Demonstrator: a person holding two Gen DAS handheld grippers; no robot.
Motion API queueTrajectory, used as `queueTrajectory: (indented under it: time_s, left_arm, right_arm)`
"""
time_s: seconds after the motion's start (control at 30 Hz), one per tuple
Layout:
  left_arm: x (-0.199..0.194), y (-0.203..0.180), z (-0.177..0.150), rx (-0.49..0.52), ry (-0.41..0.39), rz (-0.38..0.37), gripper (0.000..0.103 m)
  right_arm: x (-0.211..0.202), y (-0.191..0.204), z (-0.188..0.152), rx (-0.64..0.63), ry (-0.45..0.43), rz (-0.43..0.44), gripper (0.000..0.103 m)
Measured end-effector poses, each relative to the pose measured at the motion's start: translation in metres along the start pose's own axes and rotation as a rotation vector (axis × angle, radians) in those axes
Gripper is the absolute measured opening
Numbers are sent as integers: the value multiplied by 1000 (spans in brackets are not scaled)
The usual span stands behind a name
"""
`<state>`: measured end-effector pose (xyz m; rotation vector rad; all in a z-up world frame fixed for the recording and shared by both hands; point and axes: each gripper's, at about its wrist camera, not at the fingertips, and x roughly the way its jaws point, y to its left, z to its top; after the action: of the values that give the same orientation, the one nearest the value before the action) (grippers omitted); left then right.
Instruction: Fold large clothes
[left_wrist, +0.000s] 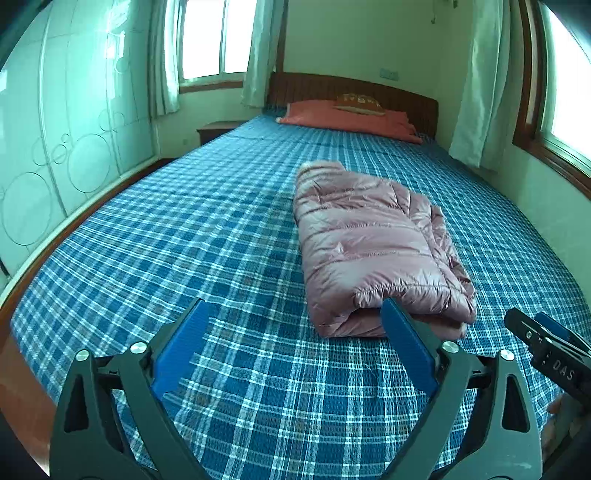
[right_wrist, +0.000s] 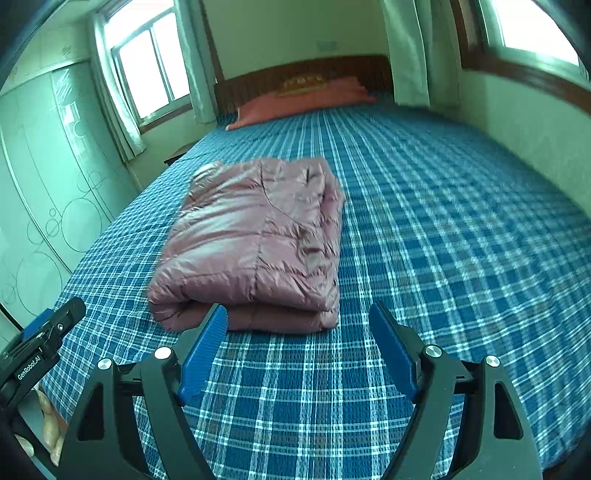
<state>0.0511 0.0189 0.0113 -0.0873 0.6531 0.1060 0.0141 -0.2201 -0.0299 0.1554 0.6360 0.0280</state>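
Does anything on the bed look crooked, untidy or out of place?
Nothing stands out. The pink jacket lies folded in a compact bundle on the checked bedcover. Its layers on the right side are slightly uneven, with puffy edges showing, which seems normal for padded fabric. The red pillow sits at the headboard.

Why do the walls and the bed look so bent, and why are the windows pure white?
Left wrist view: the fisheye lens bows the wardrobe and bed edge, and the window is blown out by daylight. Right wrist view: same curving, white window, glossy sheen on the pink jacket, dark corners.
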Motion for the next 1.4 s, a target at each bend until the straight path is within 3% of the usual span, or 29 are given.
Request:
queueTrajectory:
  time_s: [0.67, 1.4]
  left_arm:
    - [-69, -13, 15, 17, -121, -26, 96]
    - [-75, -15, 12, 14, -120, -21, 97]
  right_arm:
    - [-64, 22, 10, -68, -129, -17, 79]
    - [-70, 31, 5, -99, -154, -15, 79]
